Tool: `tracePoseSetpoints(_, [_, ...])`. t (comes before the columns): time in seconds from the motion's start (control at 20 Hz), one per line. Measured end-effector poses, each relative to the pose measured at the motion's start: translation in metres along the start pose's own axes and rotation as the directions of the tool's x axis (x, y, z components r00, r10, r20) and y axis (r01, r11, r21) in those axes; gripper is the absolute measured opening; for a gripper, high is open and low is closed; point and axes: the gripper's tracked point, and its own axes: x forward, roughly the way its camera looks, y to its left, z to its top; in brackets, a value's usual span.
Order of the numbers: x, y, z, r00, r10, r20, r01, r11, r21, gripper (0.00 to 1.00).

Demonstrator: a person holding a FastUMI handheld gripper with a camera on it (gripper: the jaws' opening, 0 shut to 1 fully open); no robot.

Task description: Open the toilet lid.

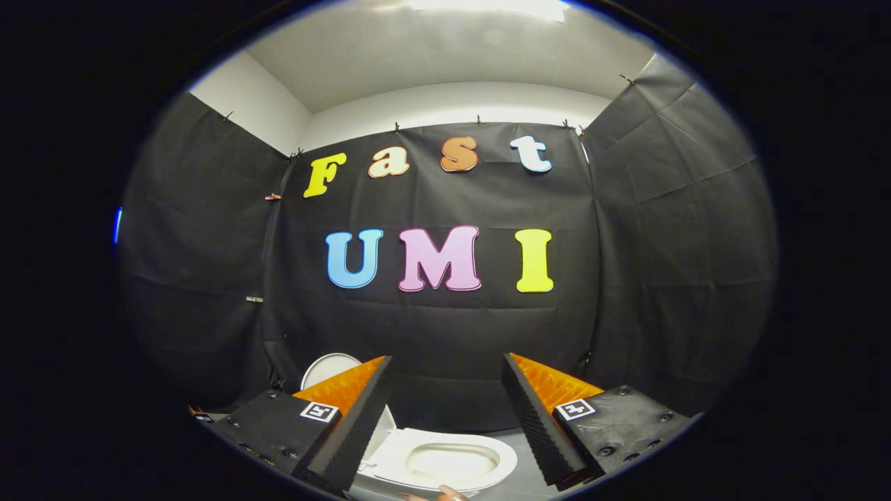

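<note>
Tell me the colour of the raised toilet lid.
White, in the gripper view: the round raised toilet lid, behind the open jaws.

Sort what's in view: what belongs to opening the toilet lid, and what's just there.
Job:
- white oval plastic toilet lid, raised behind the left finger
- white toilet seat and bowl, between the fingers
- hand-held gripper, fingers apart, holding nothing

Just there:
- black cloth booth wall
- fingertips at the bowl's near rim

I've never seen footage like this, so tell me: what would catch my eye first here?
First, the gripper: its two ridged fingers stand wide apart, holding nothing. Between and just beyond them sits a small white toilet with its bowl exposed, and its lid stands raised behind the left finger. A fingertip of someone's hand peeks in just in front of the bowl.
</note>
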Motion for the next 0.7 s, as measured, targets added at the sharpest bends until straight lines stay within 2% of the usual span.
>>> tracePoseSetpoints(0.7, [-0.0046, -0.0003, 0.0062, 1.000, -0.003, 0.021, 0.003, 1.000, -0.005, 0.97])
